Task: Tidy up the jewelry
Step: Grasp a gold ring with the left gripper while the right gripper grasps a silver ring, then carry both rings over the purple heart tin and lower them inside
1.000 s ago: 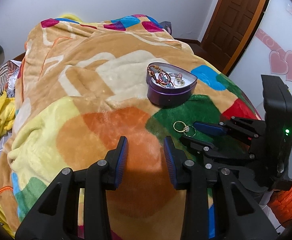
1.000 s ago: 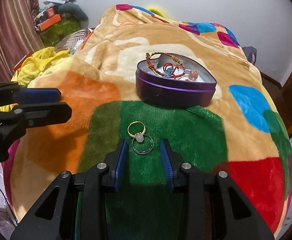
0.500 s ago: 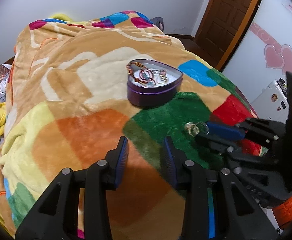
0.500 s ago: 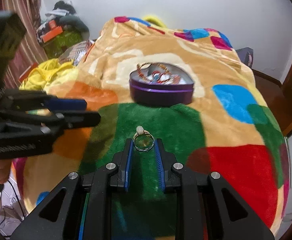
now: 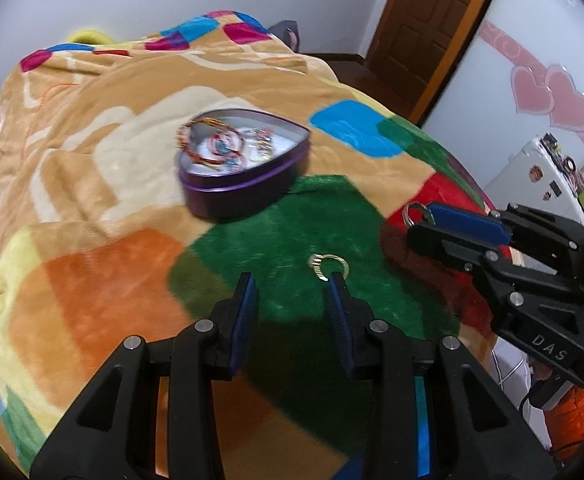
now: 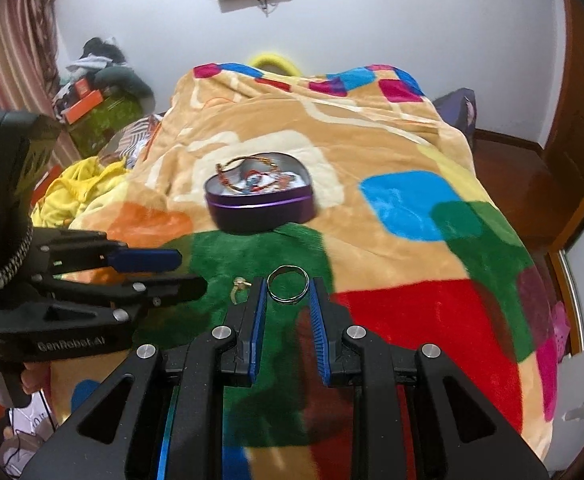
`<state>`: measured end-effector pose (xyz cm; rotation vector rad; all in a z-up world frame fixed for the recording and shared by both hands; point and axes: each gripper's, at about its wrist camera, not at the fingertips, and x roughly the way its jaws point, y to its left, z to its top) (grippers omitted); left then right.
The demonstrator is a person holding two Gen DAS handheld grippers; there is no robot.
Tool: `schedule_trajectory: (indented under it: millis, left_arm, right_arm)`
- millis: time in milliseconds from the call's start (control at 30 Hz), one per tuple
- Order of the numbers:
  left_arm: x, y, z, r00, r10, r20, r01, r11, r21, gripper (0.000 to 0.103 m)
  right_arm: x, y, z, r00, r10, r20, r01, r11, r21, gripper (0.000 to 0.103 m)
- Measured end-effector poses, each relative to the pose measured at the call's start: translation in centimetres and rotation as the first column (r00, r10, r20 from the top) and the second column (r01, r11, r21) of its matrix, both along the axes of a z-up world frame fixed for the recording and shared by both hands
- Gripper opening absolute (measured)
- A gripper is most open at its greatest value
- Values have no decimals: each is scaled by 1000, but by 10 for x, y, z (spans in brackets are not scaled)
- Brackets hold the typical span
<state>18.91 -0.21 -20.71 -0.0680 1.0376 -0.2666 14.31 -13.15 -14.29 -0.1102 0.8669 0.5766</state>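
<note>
The right gripper (image 6: 288, 290) pinches a silver ring (image 6: 288, 284) between the tips of its two blue pads and holds it clear of the blanket (image 6: 391, 208), above the border of the green and red patches. The ring stands on edge, its opening facing the camera.

The left gripper (image 5: 290, 292) has its jaws spread partway with nothing between them. It hangs over the green patch. A gold ring (image 5: 329, 266) lies flat on the green pile just beyond the tip of the left gripper's right-hand pad; the blur makes it unclear whether that pad touches the ring. In the right wrist view the gold ring (image 6: 239, 286) lies between the two grippers, just left of the right gripper's left-hand pad.

A purple heart-shaped tin (image 5: 244, 168) stands open on the tan part of the blanket, at the far edge of the green patch, well apart from both grippers. It contains a beaded bracelet (image 5: 196, 142) leaning against the rim, together with several other small coloured pieces.
</note>
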Motion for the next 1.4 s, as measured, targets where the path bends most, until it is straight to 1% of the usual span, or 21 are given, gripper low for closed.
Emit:
schedule_trajectory:
  millis: [167,267,333,400,533,733,900,1200,1400]
  left_arm:
    - [9,-21,-12,999,-40,-22,41,999,15,36]
    - [13,-28,-19,999,-37,-24,38,999,30,36]
    - [14,-29,-20,999,-31,-9,31,999,35,34]
    - [15,-27,-20,1000,-28,-1,28,999,39,24]
    - [13,-23,-17,1000,-23,9,23,999,28,24]
    - [10,-12,-2,999,2,48,-3,1000,27,24]
    - [14,9,19,994,45,96,-46,999,9,24]
    - [21,41,56,975,114,193,-114,993,-14,24]
    - [27,52,69,965,136,226,-127,990,-52,24]
  right_arm:
    - [3,-13,-1,1000,-26,-11,26,1000,11,19]
    - [4,-19,-2,999,-36,-15,36,999,12,19]
    - [5,-21,-3,999,-39,-19,39,999,16,19]
    - [5,-21,-3,999,-38,-21,39,999,20,19]
    - [7,-19,-2,999,-35,-22,35,999,30,19]
    - [10,-11,7,1000,-19,-1,19,999,46,19]
    - [16,-2,17,1000,-12,25,11,998,65,19]
    - [28,12,37,997,-3,80,-4,995,97,19]
    - [38,23,49,993,10,117,-24,993,118,19]
